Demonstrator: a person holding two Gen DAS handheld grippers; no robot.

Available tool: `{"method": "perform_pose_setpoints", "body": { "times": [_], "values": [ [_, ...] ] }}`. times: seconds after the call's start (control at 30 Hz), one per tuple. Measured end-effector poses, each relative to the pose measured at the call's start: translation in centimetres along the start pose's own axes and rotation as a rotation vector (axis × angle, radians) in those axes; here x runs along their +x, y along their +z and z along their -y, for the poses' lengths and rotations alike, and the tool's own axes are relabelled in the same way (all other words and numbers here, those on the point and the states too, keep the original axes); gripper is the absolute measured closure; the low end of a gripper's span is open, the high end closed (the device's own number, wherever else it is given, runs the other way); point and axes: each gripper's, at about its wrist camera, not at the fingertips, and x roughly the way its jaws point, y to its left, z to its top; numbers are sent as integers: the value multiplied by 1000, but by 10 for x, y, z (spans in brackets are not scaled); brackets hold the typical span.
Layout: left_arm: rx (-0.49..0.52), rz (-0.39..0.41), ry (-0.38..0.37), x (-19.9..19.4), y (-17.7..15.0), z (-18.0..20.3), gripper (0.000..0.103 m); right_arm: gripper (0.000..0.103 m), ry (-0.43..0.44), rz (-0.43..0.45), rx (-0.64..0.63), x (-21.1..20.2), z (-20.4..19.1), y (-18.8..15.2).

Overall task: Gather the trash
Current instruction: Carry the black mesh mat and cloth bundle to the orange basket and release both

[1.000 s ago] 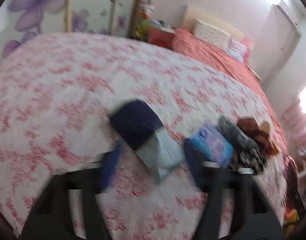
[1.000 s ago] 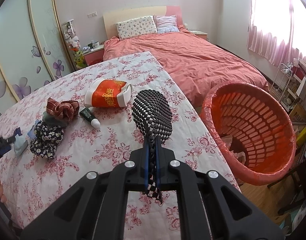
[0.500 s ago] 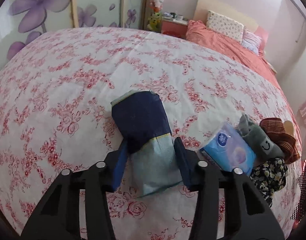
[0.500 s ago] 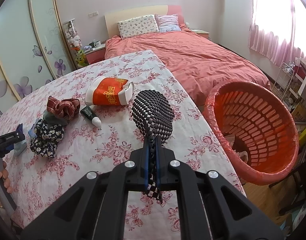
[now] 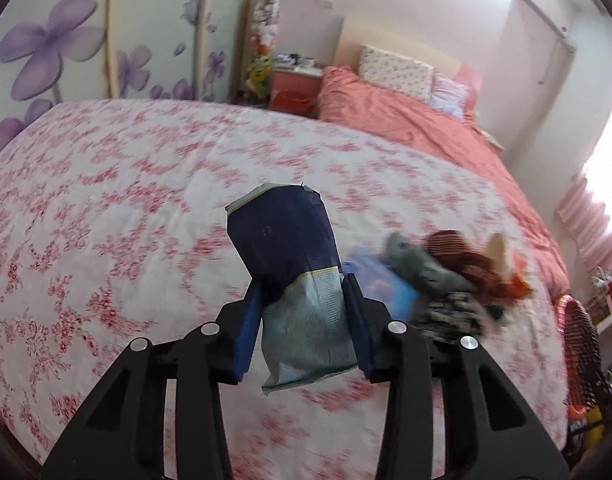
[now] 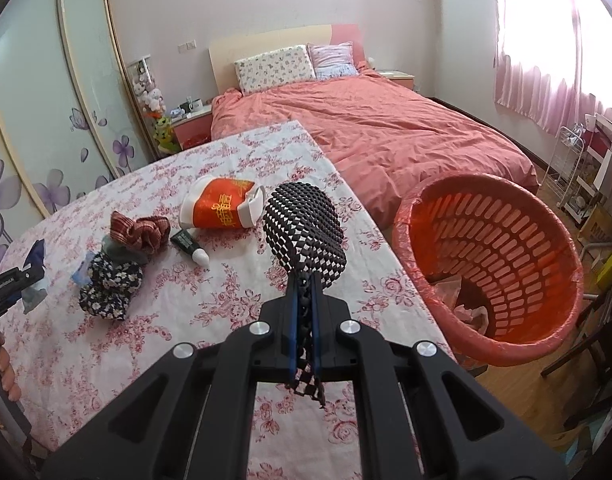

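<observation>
In the left wrist view the left gripper (image 5: 304,312), its jaws having just been closing, clamped a dark blue and pale wrapper (image 5: 294,280) at frame centre above the floral tablecloth (image 5: 106,208). In the right wrist view the right gripper (image 6: 302,320) was shut narrow on a black-and-white mesh piece (image 6: 304,236) at centre, with the orange basket (image 6: 493,264) at right.

Home bedroom: bed (image 6: 369,128), pillows (image 6: 274,66), wardrobe (image 6: 46,92).
</observation>
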Motion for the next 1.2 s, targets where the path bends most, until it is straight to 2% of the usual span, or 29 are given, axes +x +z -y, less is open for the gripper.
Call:
{"method": "perform_pose_setpoints", "body": {
  "times": [0.33, 0.53, 0.87, 1.2],
  "values": [
    [122, 31, -174, -36, -11, 73, 62, 97, -17, 64, 39, -36, 28, -1],
    [204, 37, -243, -46, -25, 115, 62, 97, -49, 100, 68, -54, 53, -3],
    [324, 19, -359, -48, -50, 181, 62, 97, -101, 134, 133, -67, 99, -8],
    [434, -6, -485, -45, -75, 250, 62, 97, -129, 149, 200, -63, 142, -9]
  ]
}}
